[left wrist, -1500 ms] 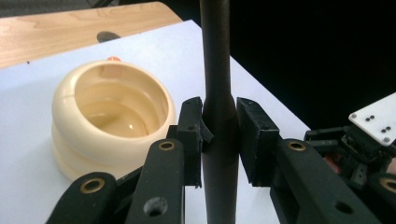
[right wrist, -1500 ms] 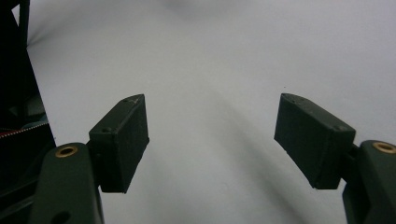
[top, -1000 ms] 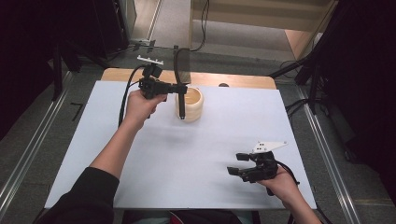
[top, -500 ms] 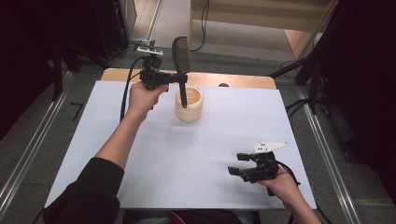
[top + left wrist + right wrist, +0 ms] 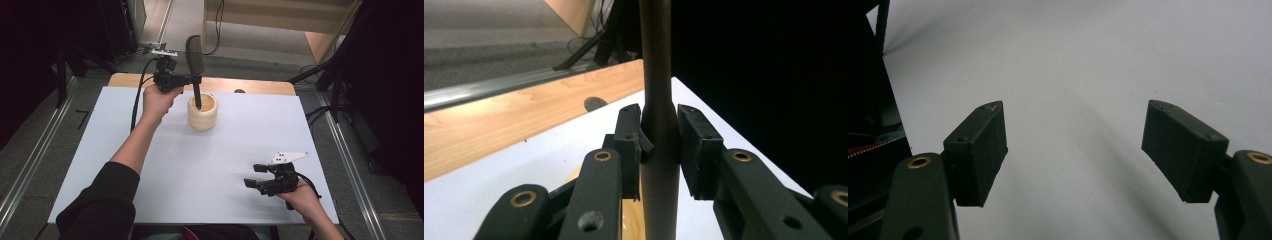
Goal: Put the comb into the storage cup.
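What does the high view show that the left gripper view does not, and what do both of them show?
High view alone: the spatula's broad dark blade standing upright above the left hand-held gripper, the whole cream ribbed holder, and the right hand-held gripper resting open near the table's front edge.

Left gripper view alone: the two black pads pressing on the spatula's handle from both sides, seen close.

Both: the handle running down into the holder, the white table cover and the wooden strip at its far edge.
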{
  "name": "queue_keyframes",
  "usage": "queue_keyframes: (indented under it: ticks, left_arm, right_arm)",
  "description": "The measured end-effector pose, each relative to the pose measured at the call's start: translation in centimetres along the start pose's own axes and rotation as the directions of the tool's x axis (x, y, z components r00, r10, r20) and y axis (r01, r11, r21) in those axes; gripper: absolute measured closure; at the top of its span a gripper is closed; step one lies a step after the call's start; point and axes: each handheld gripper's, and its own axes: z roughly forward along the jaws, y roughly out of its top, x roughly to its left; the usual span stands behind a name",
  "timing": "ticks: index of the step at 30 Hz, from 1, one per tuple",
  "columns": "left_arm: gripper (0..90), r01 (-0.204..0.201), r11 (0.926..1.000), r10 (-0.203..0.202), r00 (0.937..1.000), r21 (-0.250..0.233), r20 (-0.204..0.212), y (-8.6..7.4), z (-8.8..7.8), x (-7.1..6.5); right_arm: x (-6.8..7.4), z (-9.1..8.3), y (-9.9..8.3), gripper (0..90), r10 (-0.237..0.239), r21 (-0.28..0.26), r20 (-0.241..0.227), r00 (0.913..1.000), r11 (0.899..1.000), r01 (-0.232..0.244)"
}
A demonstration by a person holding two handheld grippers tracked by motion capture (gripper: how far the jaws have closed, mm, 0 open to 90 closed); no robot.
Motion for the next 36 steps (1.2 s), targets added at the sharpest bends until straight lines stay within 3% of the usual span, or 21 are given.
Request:
queue_keyframes:
  ticks: [10, 23, 28, 36]
  left_arm:
    - [72.7, 0.029, 0.9996, -0.029, 0.9995, -0.007, -0.01, -0.6, 1.4, 0.9]
    - [72.7, 0.007, 0.9997, -0.006, 1.0, 0.024, -0.006, -1.4, 2.8, 1.0]
    - [72.7, 0.035, 0.9994, -0.036, 0.9991, 0.006, 0.025, -2.1, 3.0, 1.4]
    - [72.7, 0.021, 0.9996, -0.021, 0.9997, 0.022, 0.012, -2.9, 3.4, 1.6]
  right_arm:
    - [-0.1, -0.1, 0.0, 24.2, -0.007, -0.005, 0.001, 1.0, 1.0, 0.007]
    - [-0.1, -0.1, 0.1, 24.2, -0.009, -0.007, 0.002, 1.0, 1.0, 0.009]
    - [-0.1, -0.2, 0.1, 24.3, -0.011, -0.015, 0.01, 0.9999, 1.0, 0.011]
    - [-0.2, -0.2, 0.1, 24.3, -0.009, -0.017, 0.009, 0.9999, 1.0, 0.009]
